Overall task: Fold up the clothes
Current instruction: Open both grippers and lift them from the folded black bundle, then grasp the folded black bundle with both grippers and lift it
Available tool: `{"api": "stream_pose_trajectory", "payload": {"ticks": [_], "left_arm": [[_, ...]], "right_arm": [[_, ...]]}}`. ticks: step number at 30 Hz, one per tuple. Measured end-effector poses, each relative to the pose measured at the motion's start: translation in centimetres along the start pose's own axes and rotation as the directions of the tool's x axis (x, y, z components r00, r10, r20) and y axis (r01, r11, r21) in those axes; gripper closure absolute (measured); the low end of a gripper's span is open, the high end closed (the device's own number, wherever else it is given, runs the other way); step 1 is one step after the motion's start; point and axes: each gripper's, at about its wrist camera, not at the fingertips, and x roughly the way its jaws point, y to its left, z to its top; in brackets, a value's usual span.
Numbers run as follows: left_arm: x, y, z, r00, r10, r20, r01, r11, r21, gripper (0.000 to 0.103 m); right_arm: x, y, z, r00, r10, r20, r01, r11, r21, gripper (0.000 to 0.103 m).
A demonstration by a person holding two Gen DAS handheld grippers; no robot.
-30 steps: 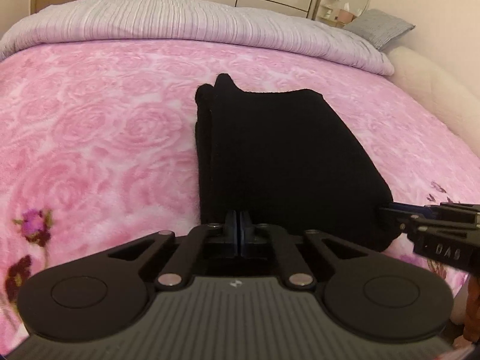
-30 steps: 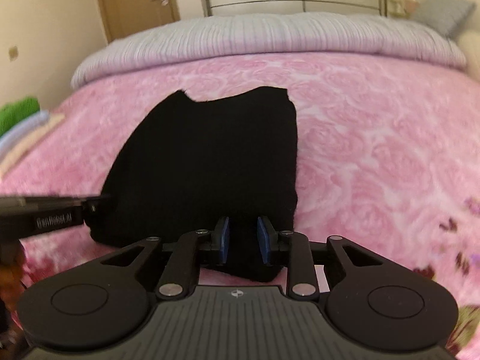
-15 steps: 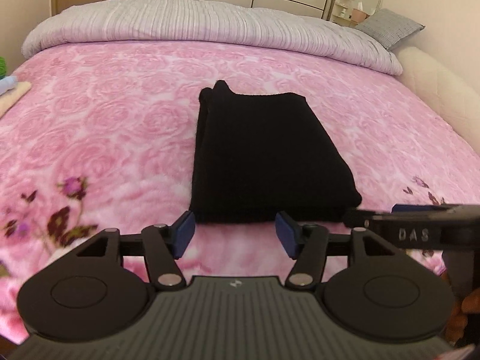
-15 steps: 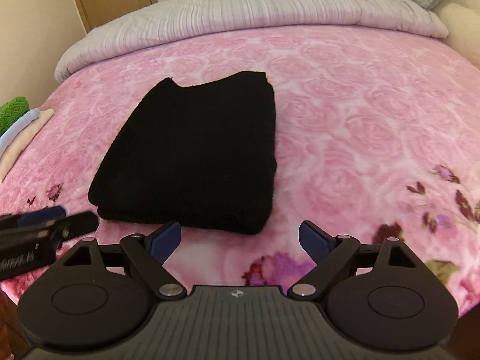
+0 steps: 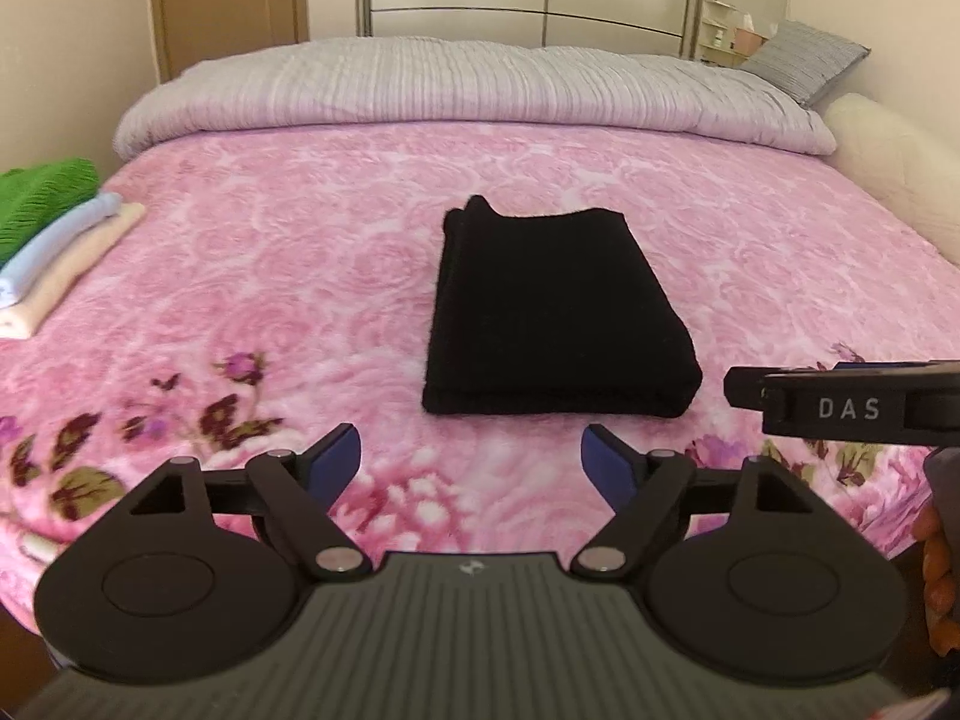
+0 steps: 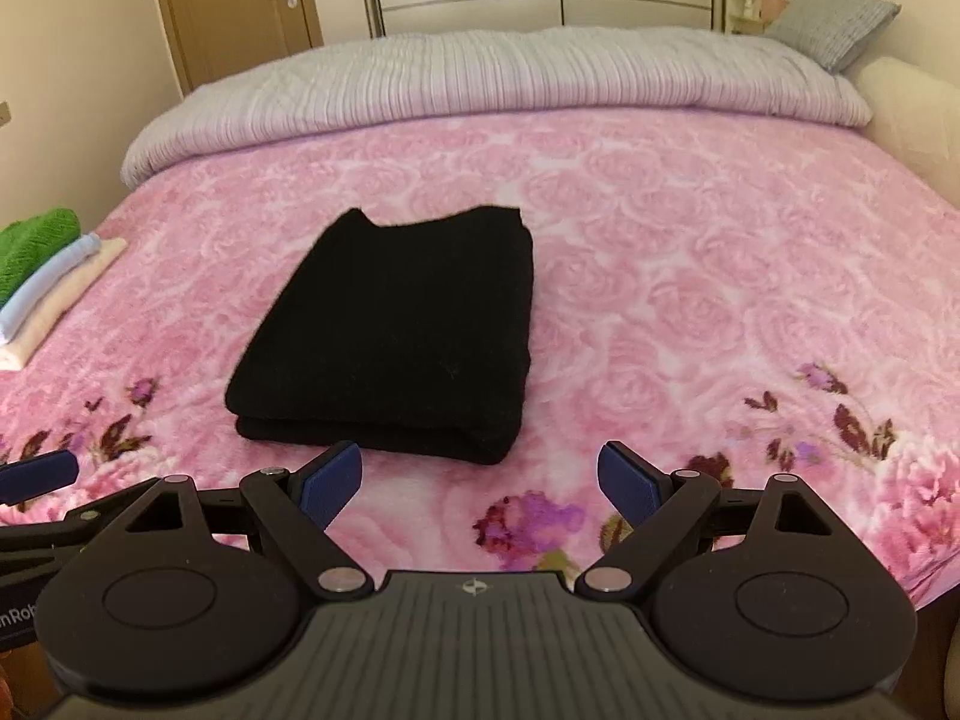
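Observation:
A black garment (image 5: 552,312) lies folded into a neat rectangle on the pink rose blanket (image 5: 288,276); it also shows in the right wrist view (image 6: 396,330). My left gripper (image 5: 474,468) is open and empty, held back from the garment's near edge. My right gripper (image 6: 480,483) is open and empty, just short of the garment's near right corner. The right gripper's finger (image 5: 840,402) shows from the side at the right of the left wrist view. The left gripper's blue fingertip (image 6: 36,474) shows at the left edge of the right wrist view.
A stack of folded clothes, green (image 5: 42,204) on top of pale blue and cream, lies at the bed's left edge (image 6: 36,264). A grey-lilac duvet (image 5: 468,90) lies along the far side, with a grey pillow (image 5: 804,60). A door and wardrobe stand behind.
Both grippers let go of the black garment's near edge, opened wide and drew back toward me. The garment now lies flat and folded on the blanket.

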Motion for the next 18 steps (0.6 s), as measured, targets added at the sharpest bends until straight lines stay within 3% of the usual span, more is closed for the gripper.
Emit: {"api": "stream_pose_trajectory", "payload": {"ticks": [12, 18], "left_arm": [[-4.8, -0.3, -2.7, 0.998, 0.04, 0.045, -0.037, 0.997, -0.065, 0.02], [-5.8, 2.6, -3.5, 0.999, 0.002, 0.051, 0.004, 0.992, -0.125, 0.018]], "right_arm": [[-3.3, 0.7, -2.2, 0.999, 0.029, 0.015, -0.027, 0.997, -0.071, 0.015], [-4.1, -1.1, -3.4, 0.998, 0.048, 0.039, -0.048, 0.999, 0.008, 0.015]]}}
